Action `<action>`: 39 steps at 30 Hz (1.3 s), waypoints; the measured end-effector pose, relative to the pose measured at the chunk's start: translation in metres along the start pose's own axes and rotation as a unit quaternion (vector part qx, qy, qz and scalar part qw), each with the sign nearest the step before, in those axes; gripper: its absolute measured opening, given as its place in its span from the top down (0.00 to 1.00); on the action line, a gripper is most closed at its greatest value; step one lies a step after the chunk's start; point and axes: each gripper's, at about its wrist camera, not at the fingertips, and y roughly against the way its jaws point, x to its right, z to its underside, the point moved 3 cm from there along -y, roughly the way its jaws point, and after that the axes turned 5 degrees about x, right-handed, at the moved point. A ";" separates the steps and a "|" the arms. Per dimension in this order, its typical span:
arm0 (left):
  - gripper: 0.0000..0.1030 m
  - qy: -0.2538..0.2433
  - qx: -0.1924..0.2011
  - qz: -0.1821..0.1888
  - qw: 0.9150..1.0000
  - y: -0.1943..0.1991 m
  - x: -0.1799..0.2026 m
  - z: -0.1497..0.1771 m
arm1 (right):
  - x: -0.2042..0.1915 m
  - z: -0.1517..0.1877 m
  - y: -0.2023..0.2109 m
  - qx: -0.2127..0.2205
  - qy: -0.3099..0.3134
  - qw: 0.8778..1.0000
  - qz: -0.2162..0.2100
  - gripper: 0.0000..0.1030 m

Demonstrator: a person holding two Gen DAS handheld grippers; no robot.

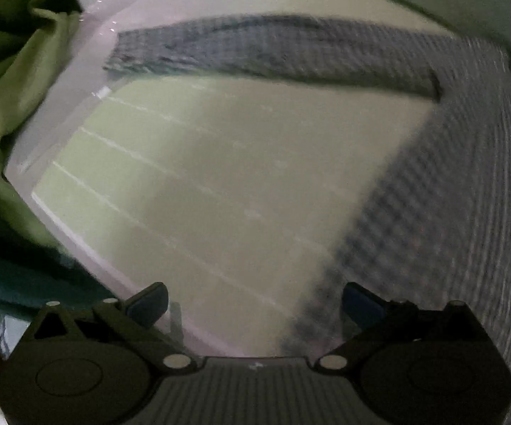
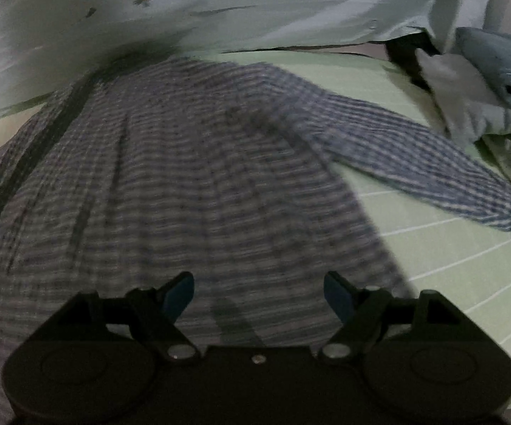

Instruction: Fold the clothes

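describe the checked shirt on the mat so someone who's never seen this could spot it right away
Find the pale green lined mat. The checked shirt lies spread across it, one sleeve stretched out sideways. Its fine blue-grey check sets it apart from the mint fabric with orange motifs beyond it.

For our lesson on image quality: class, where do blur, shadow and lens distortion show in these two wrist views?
Left wrist view: motion blur smears the checked shirt and the green mat; dim light, dark fisheye corners. Right wrist view: the shirt's weave streaks, its straight lines bulge, and a shadow falls just ahead of the right hand-held gripper; the carrot-print cloth is soft.
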 end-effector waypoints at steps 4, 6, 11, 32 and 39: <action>0.00 0.015 0.021 0.009 1.000 -0.011 -0.024 -0.030 | -0.036 0.001 -0.001 -0.006 0.002 1.000 0.001 0.19; 0.00 0.018 0.026 0.013 0.999 -0.020 -0.038 -0.047 | -0.057 0.003 -0.002 -0.007 -0.005 1.000 0.007 0.19; 0.00 0.031 0.047 0.021 0.998 -0.042 -0.067 -0.094 | -0.100 0.011 -0.009 -0.014 -0.032 0.999 0.025 0.18; 0.87 0.028 0.117 -0.026 0.992 -0.086 -0.118 -0.190 | -0.160 0.013 -0.019 -0.039 -0.044 0.994 0.094 0.10; 0.85 0.086 0.155 -0.042 0.983 -0.080 -0.143 -0.212 | -0.163 0.007 -0.023 -0.040 -0.036 0.995 0.080 0.10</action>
